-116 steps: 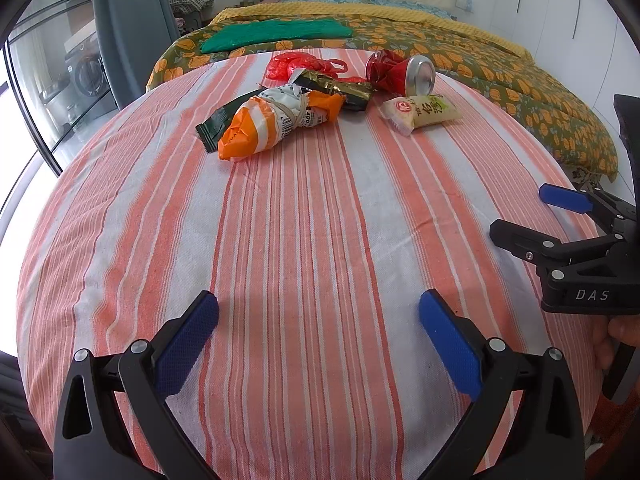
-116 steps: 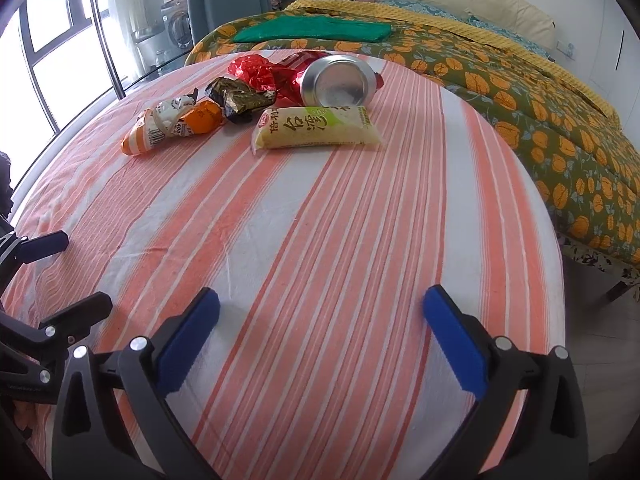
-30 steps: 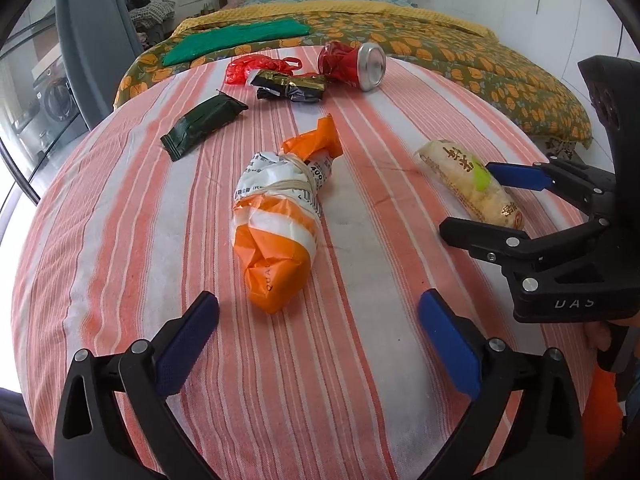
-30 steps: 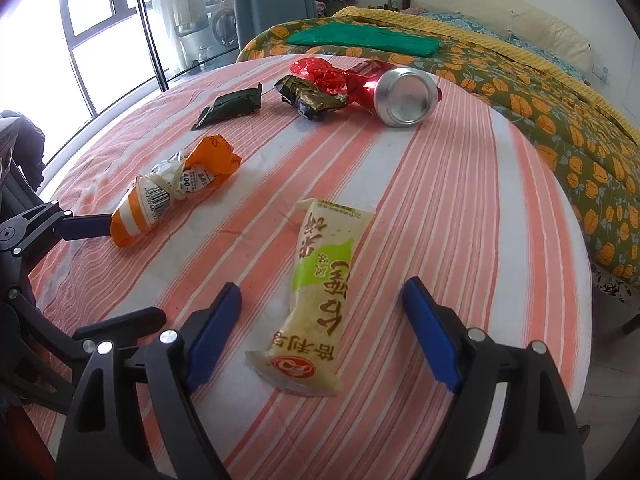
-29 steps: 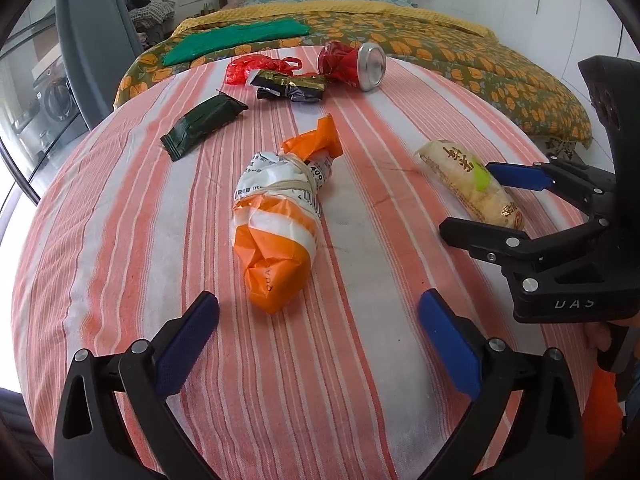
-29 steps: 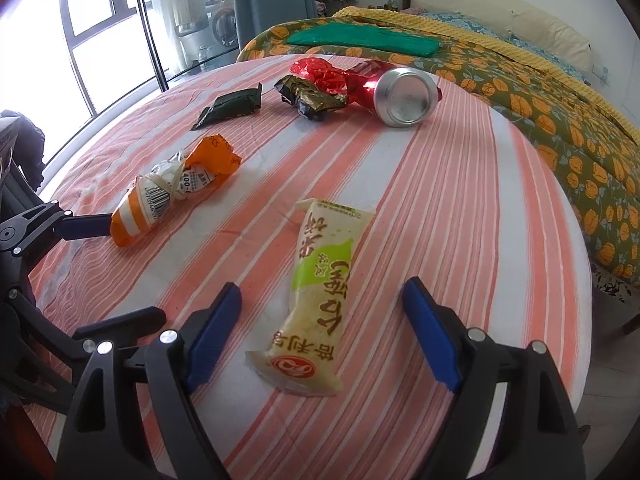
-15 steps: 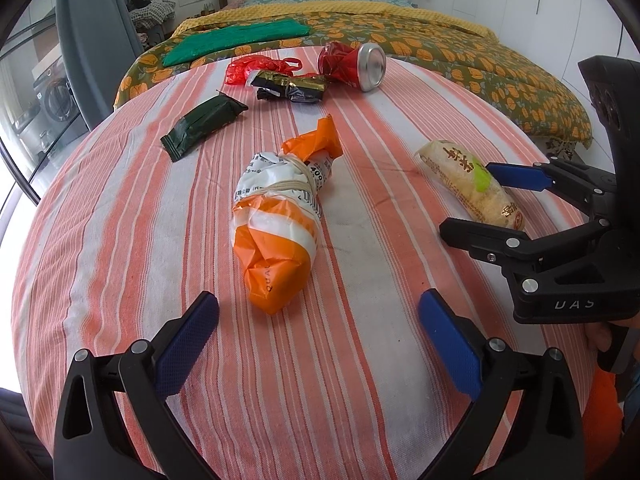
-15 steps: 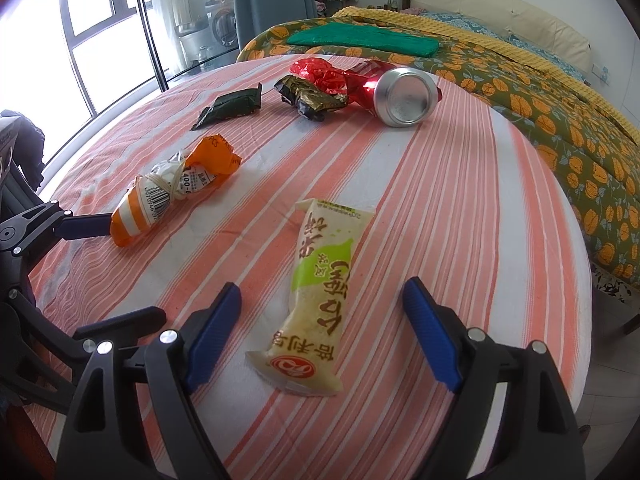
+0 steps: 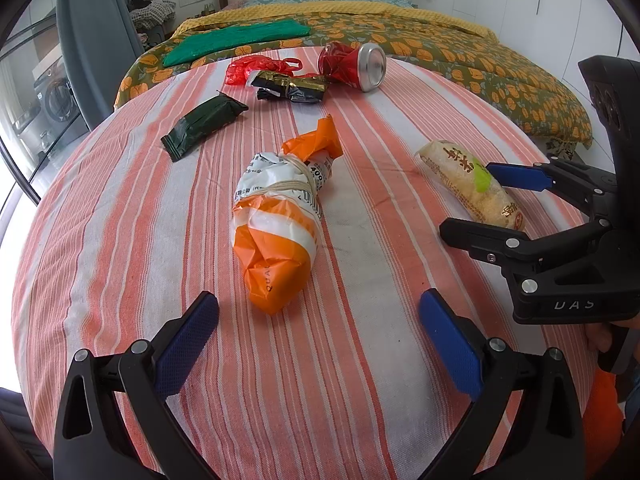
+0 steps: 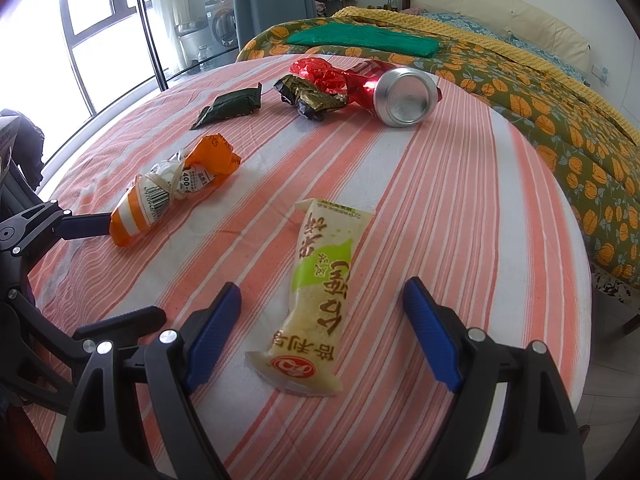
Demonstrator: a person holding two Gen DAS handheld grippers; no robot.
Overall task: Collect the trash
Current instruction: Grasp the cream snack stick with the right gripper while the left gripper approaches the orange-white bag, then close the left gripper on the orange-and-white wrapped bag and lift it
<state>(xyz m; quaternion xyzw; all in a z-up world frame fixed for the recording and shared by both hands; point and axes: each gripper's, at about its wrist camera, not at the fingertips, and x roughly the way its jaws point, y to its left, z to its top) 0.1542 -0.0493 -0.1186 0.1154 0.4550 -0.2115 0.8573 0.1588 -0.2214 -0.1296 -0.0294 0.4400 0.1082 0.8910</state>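
Trash is spread over the striped tablecloth (image 9: 120,240) ahead of both my grippers, and none of it is collected yet as far as I can judge: every piece lies loose on the cloth, and I see no bin or bag to drop it in.

Largest first. The orange-and-white bag (image 9: 278,224), tied with string, lies just ahead of my left gripper (image 9: 320,332), lined up between its wide-open, empty fingers but not yet touched. The yellow snack packet (image 10: 320,300) lies lengthwise between the fingers of my right gripper (image 10: 320,328), its near end already inside the gap; those jaws are also spread wide and grip nothing. I judge a close there to be the nearest pickup.

Further ahead, at the far side of the table, lies the crushed red can (image 10: 400,94) on its side, touching the red plastic wrap (image 10: 320,72), with the black-and-gold wrapper (image 10: 310,98) just beside them. The dark green packet (image 9: 204,126) sits apart, ahead and to the left.

Nothing blocks either reach; the two grippers are near each other, so I would mind their inner fingers. Beyond the table is the bed (image 9: 460,52).
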